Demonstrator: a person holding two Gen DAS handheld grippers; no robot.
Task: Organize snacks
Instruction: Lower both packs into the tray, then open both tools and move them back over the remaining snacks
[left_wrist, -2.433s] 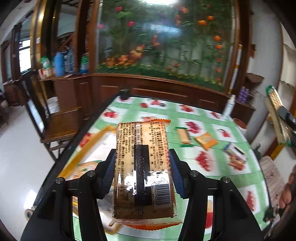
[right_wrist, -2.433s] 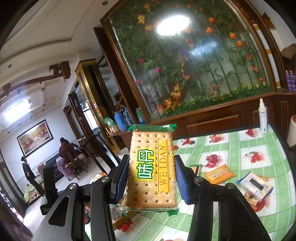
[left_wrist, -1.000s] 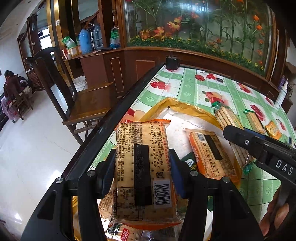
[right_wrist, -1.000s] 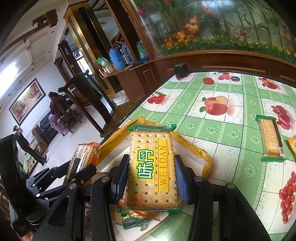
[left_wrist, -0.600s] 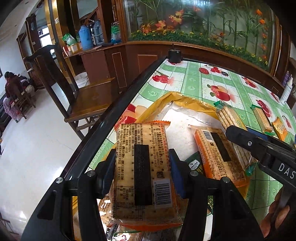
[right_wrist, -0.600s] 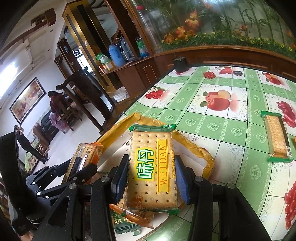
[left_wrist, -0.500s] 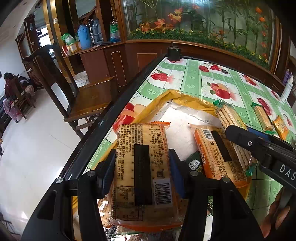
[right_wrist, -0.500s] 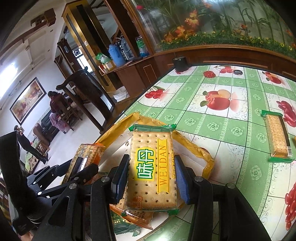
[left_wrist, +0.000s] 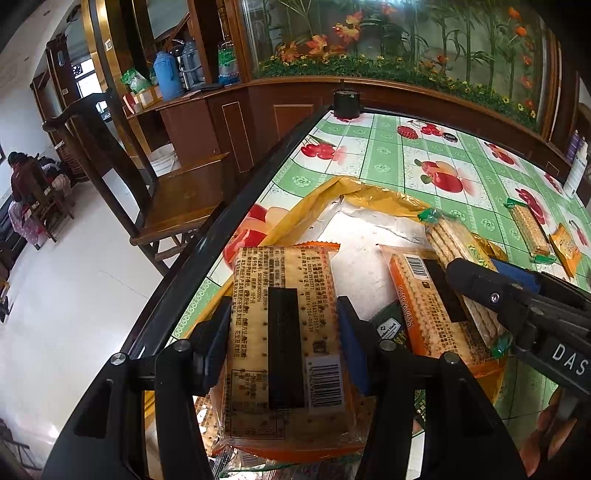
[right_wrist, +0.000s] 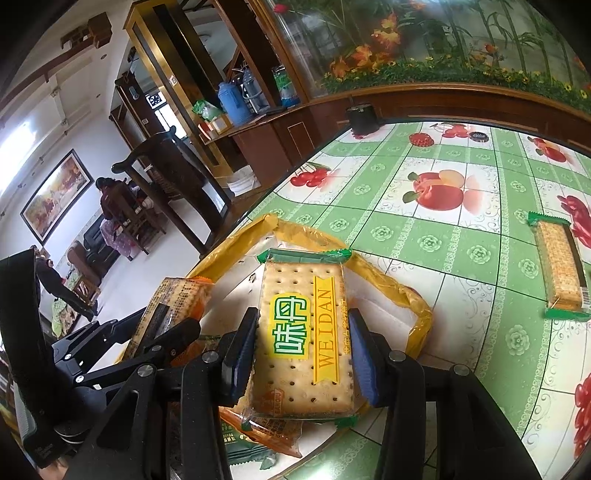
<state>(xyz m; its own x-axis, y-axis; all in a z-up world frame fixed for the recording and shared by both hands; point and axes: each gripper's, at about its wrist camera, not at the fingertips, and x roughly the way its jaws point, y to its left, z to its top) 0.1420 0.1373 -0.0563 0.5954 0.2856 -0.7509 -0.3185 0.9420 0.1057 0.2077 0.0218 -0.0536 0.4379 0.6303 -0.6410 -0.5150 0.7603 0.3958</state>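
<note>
An orange-trimmed cracker pack (left_wrist: 284, 295) lies barcode side up between the blue pads of my left gripper (left_wrist: 284, 325), which is shut on it. My right gripper (right_wrist: 301, 343) is shut on a green-trimmed cracker pack (right_wrist: 303, 295) with a yellow label. Both packs hang just over an open yellow bag (left_wrist: 369, 195) with a white lining at the table's left edge. Inside the bag lie another orange cracker pack (left_wrist: 424, 306) and a dark green packet (left_wrist: 388, 325). In the right wrist view the left gripper (right_wrist: 159, 332) stands close on the left.
A green-trimmed cracker pack (right_wrist: 561, 269) and a small orange packet (left_wrist: 565, 251) lie on the fruit-print tablecloth to the right. A black cup (left_wrist: 346, 103) stands at the far corner. A wooden chair (left_wrist: 177, 195) stands beside the table's dark left edge.
Both grippers, each with its pack, have swung down from facing the room to over the yellow bag. Over the last half second they hardly shift.
</note>
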